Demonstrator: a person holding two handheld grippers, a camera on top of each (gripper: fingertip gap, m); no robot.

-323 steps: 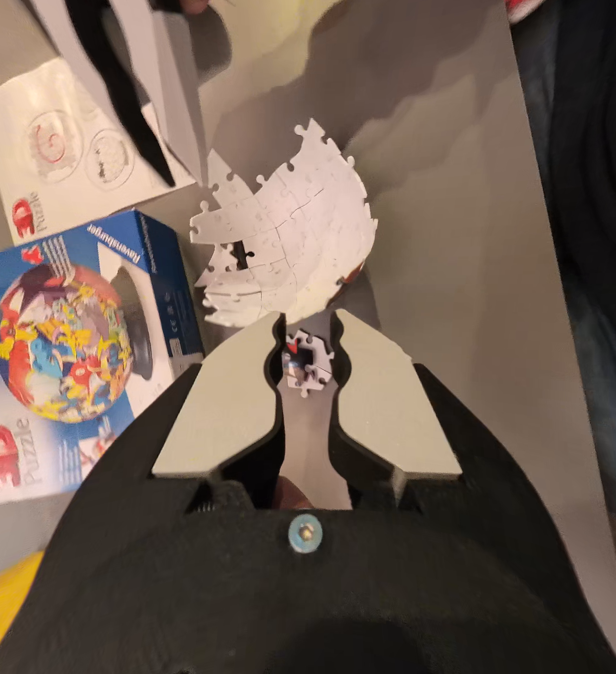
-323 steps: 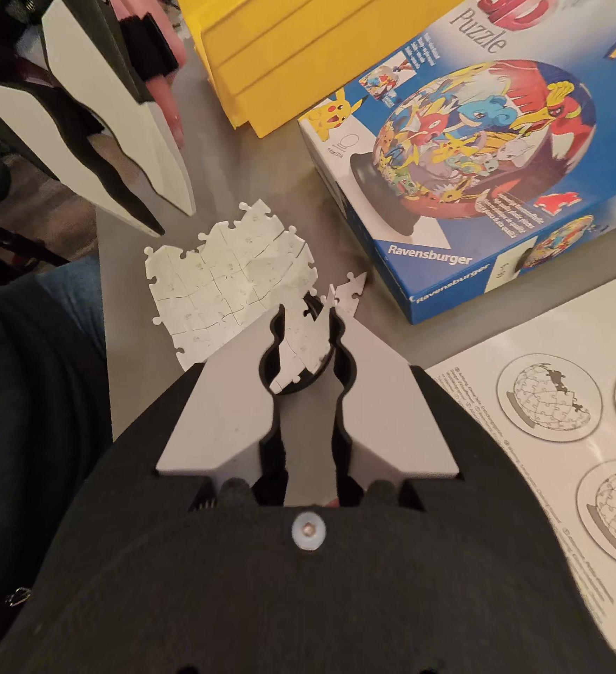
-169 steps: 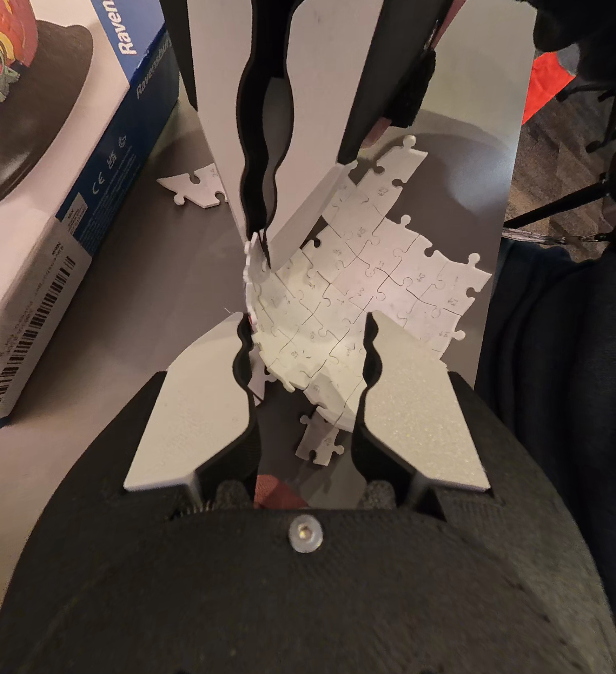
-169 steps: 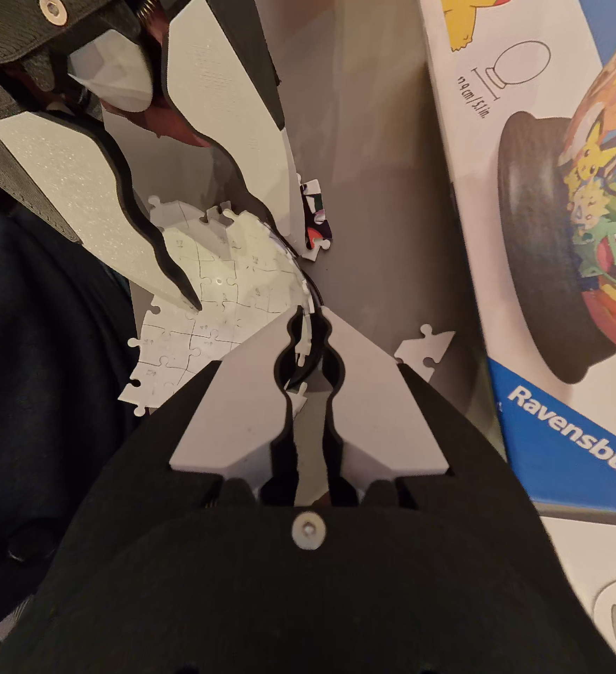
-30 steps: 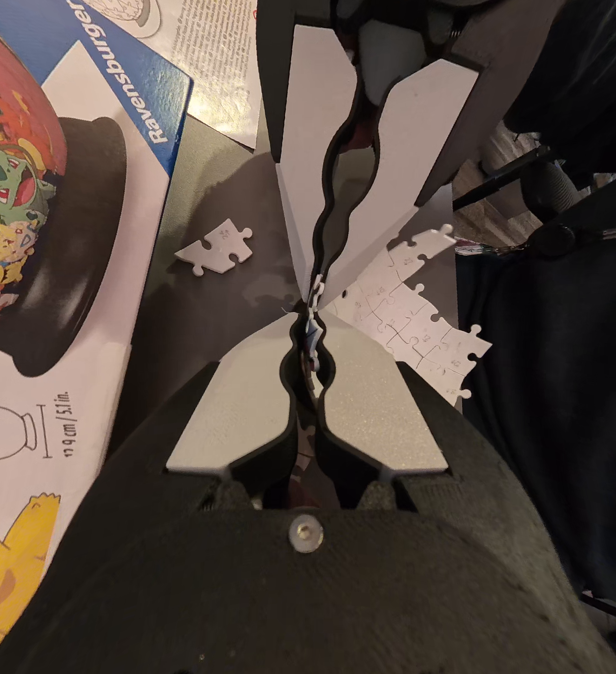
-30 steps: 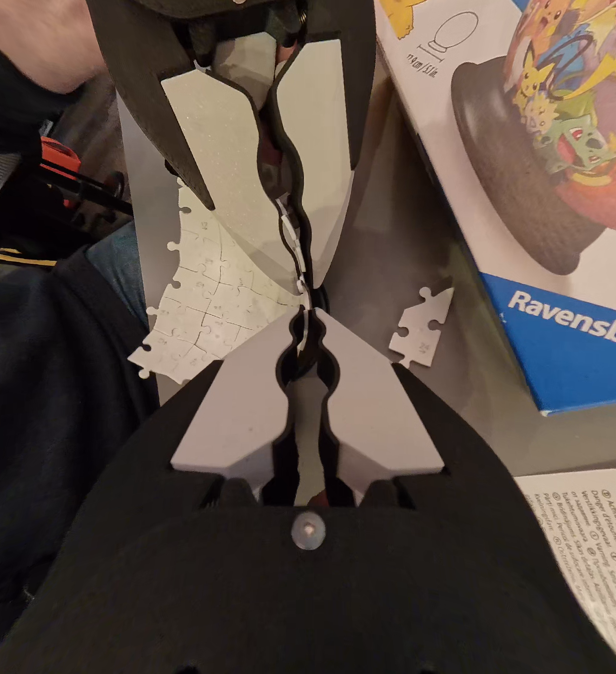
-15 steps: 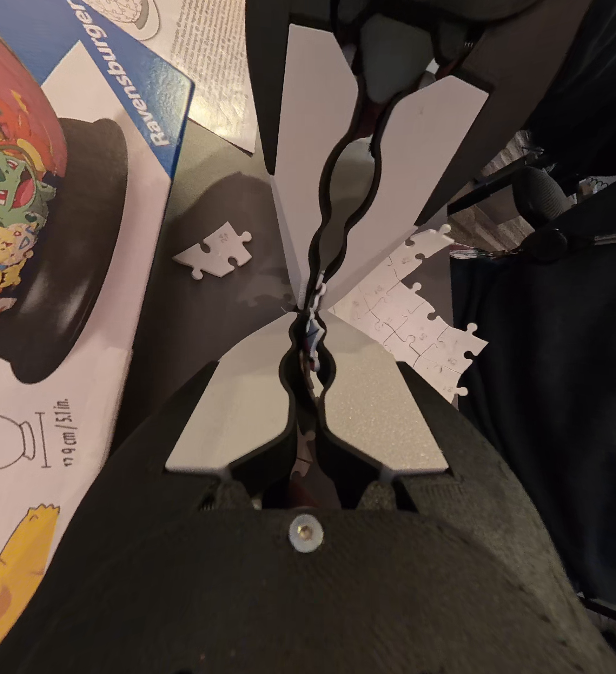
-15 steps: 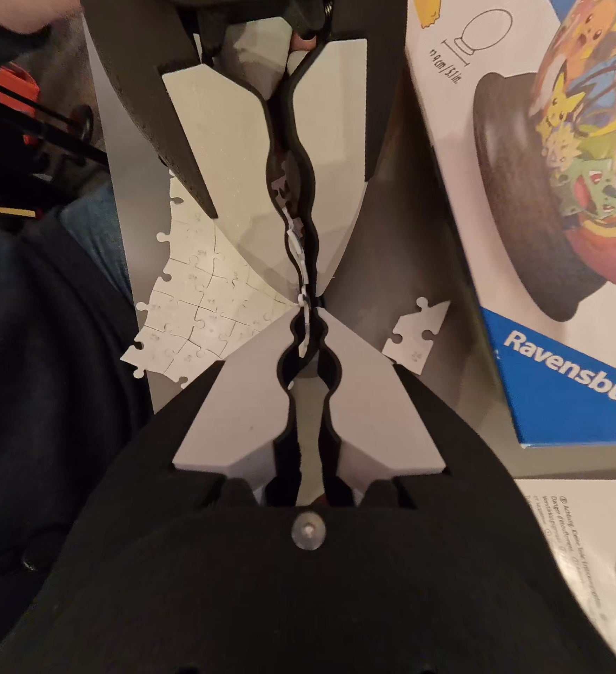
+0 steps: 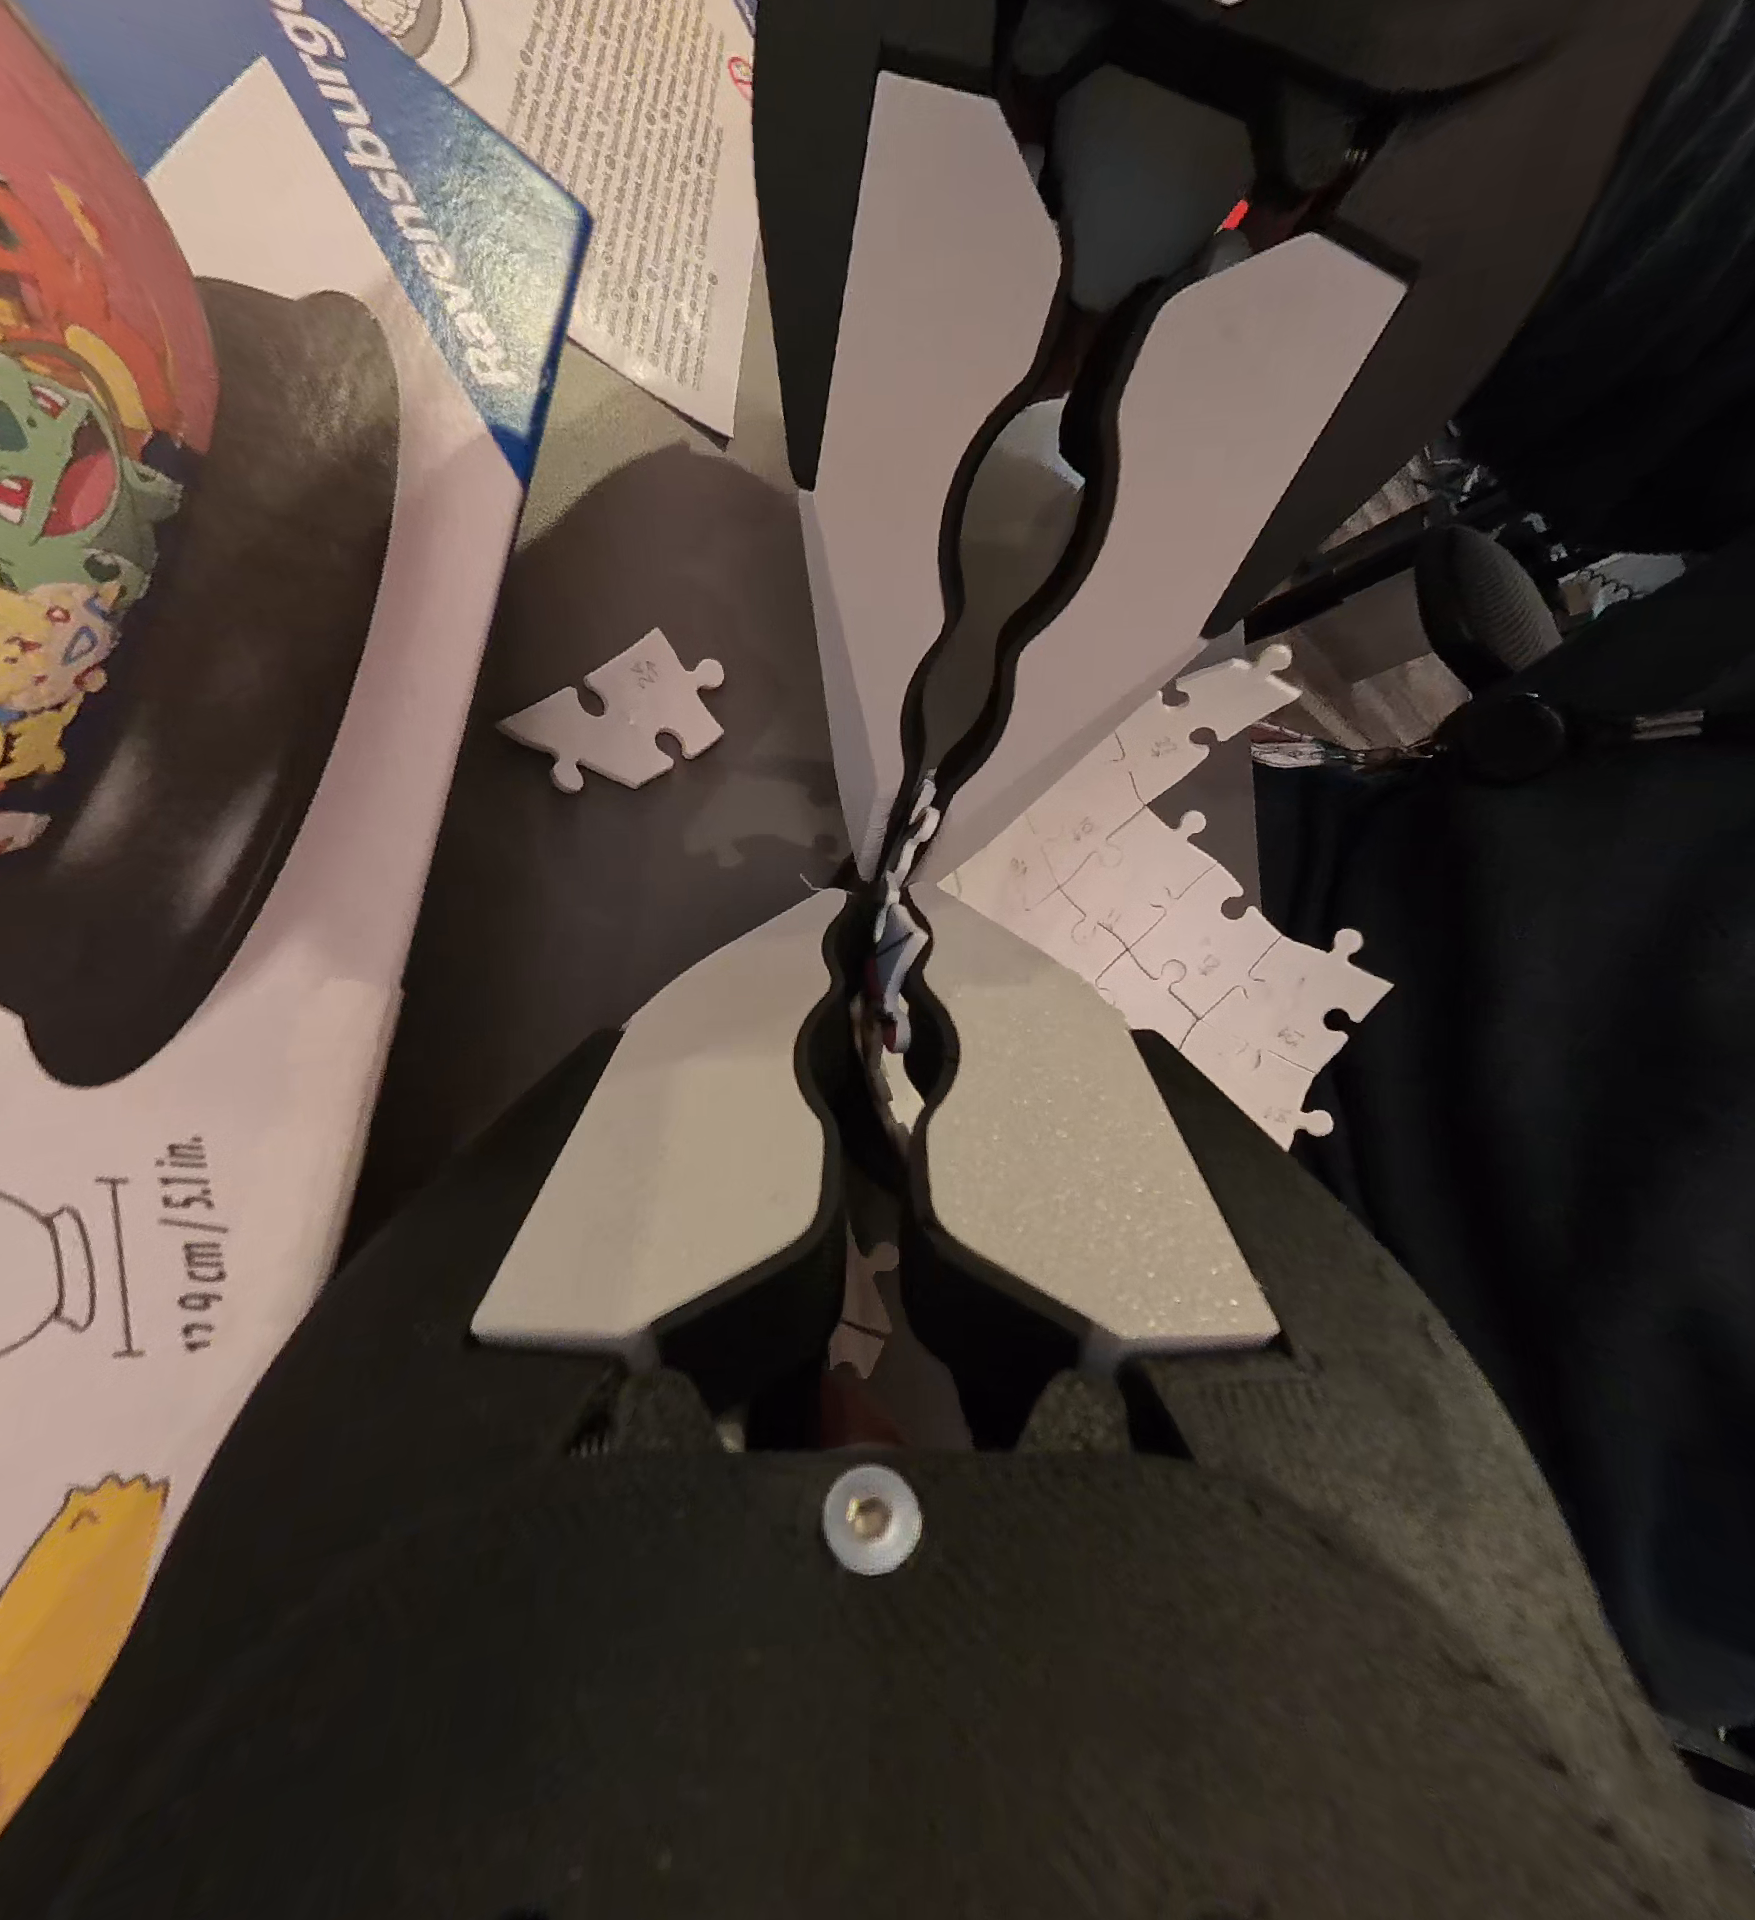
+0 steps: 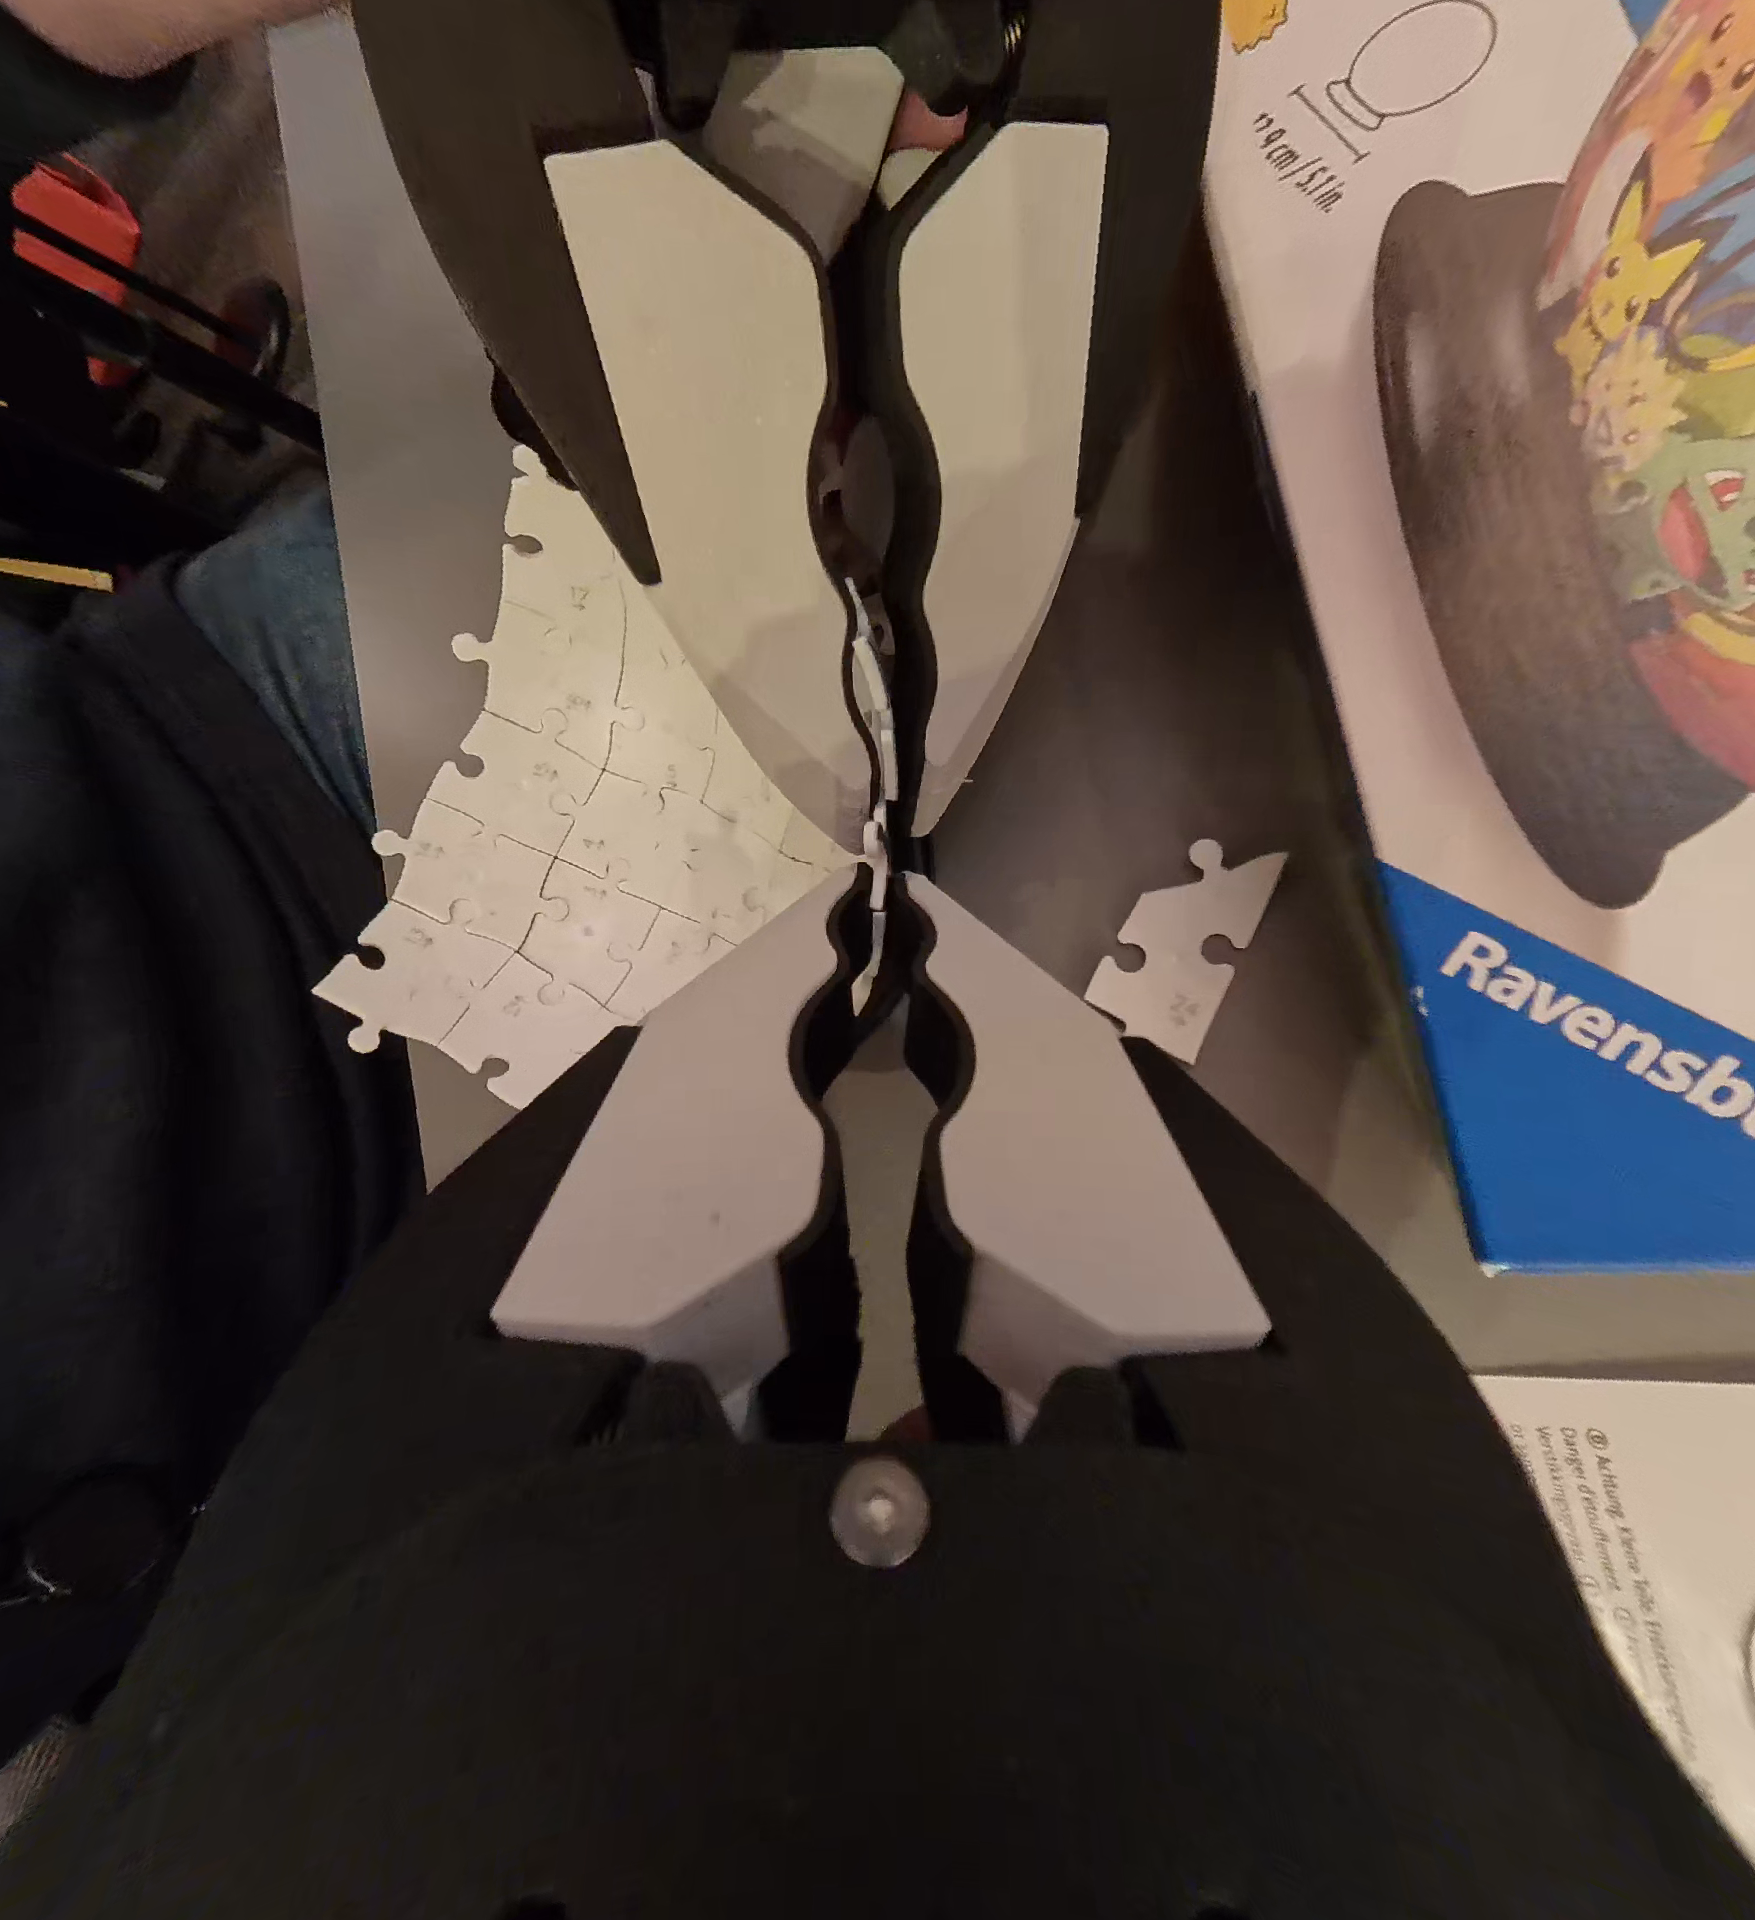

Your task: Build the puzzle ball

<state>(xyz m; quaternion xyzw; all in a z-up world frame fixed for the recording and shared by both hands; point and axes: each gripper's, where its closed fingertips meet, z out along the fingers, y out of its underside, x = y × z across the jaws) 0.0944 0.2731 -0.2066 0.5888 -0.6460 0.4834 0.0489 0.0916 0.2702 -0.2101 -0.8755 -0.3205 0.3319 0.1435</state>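
Both tools meet tip to tip at the middle of each frame: the left gripper (image 9: 878,914) is clenched on a small puzzle piece (image 9: 894,971) that shows colour along its edge, and the right gripper (image 10: 881,894) is clenched on the rim of the curved shell (image 10: 551,883) of joined white pieces, which fans out to the left of centre in the right wrist view and to the right of centre in the left wrist view. The piece and the shell's rim touch edge on at the tips, so the step in hand looks like pressing a tab home. The risk is mostly in that narrow contact: if the piece is tilted against the rim, pushing could bend a tab or pop neighbouring joints apart, since the shell is held only at one edge. It also reaches over the table edge (image 10: 333,343) toward the person's lap, so a slip could drop it off the table. A spare piece (image 10: 1179,961) lies right of centre beside the blue box (image 10: 1579,1143), close enough to be nudged
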